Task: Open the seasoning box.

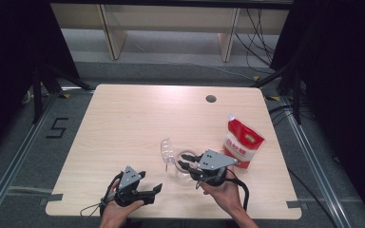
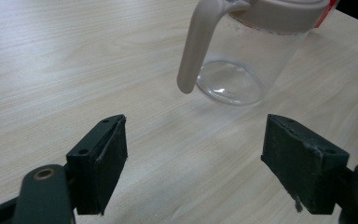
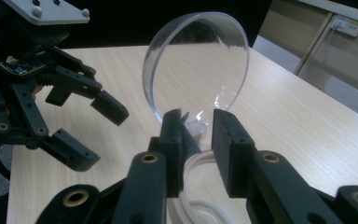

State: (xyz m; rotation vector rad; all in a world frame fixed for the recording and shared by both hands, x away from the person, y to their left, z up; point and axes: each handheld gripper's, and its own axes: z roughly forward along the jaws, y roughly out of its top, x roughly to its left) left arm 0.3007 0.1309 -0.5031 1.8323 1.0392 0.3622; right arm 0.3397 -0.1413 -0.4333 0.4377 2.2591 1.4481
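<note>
- High view: the table [image 1: 123,123] takes up the centre of the frame; both forearms enter from the bottom edge.
- Jug [image 1: 183,164]: clear body with a pale rim and handle, standing upright on the table in the lower centre of the high view, just left of the right gripper [image 1: 184,165].
- Lid [image 1: 166,151]: clear and round, hinged open and standing up at the left of the jug rim.
- Bag [image 1: 242,142]: red and white, upright, right of centre, just beyond the right gripper.
- Left gripper [image 1: 156,191]: lower left of centre, near the front table edge, apart from the jug. In the left gripper view its jaws stand wide apart with bare table between them; the jug [image 2: 242,56] sits in the upper right of that frame, handle toward the camera.
- Right gripper view: the jaws are narrowly apart at the base of the lid [image 3: 198,65], with the small lid tab and the jug rim between them; whether the pads press on the tab cannot be told. The left gripper [image 3: 93,133] occupies the left of this frame.
</note>
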